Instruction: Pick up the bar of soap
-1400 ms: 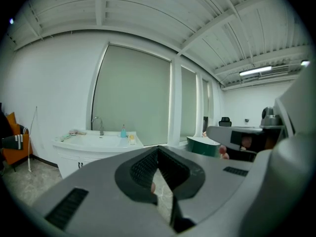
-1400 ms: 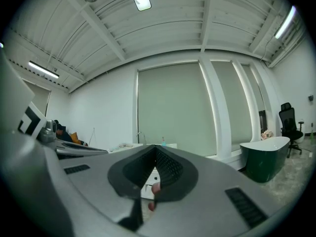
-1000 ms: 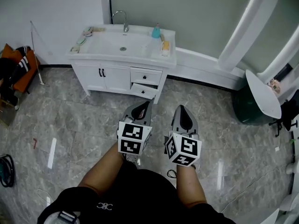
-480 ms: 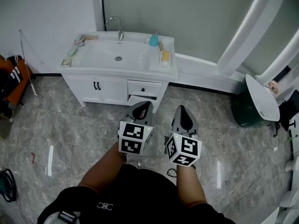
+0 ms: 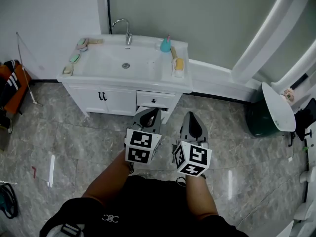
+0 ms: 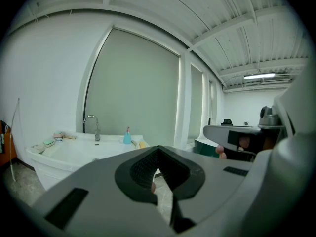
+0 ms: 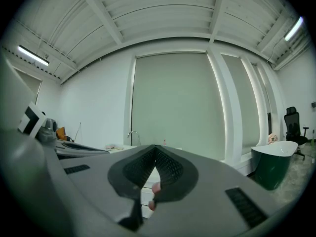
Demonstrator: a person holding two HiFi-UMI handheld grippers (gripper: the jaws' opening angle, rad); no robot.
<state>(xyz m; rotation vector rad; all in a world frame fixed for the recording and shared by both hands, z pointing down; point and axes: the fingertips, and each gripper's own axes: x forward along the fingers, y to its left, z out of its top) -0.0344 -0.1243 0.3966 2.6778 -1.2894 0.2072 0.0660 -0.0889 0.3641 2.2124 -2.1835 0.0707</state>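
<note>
Small soap bars lie on the rim of the white sink [image 5: 148, 74]: a green bar [image 5: 74, 58] and a beige bar [image 5: 68, 69] on the left side, a pinkish one [image 5: 82, 44] farther back, and a yellow piece [image 5: 178, 64] on the right side. My left gripper [image 5: 151, 111] and right gripper [image 5: 192, 116] hover side by side over the floor in front of the vanity, well short of the sink. Both are shut with nothing between their jaws. In the left gripper view, the sink [image 6: 64, 157] and the green bar [image 6: 48, 142] show beyond the shut left gripper [image 6: 158, 148].
A teal bottle [image 5: 165, 44] and a faucet [image 5: 126, 29] stand at the sink's back. One vanity drawer [image 5: 148, 111] hangs open just ahead of the grippers. A dark green tub [image 5: 264, 115] stands at the right and an orange bag [image 5: 10, 85] at the left wall.
The vanity has drawn nearer and now sits slightly lower and larger in the head view. Both grippers keep their place in front of the person, still shut.
</note>
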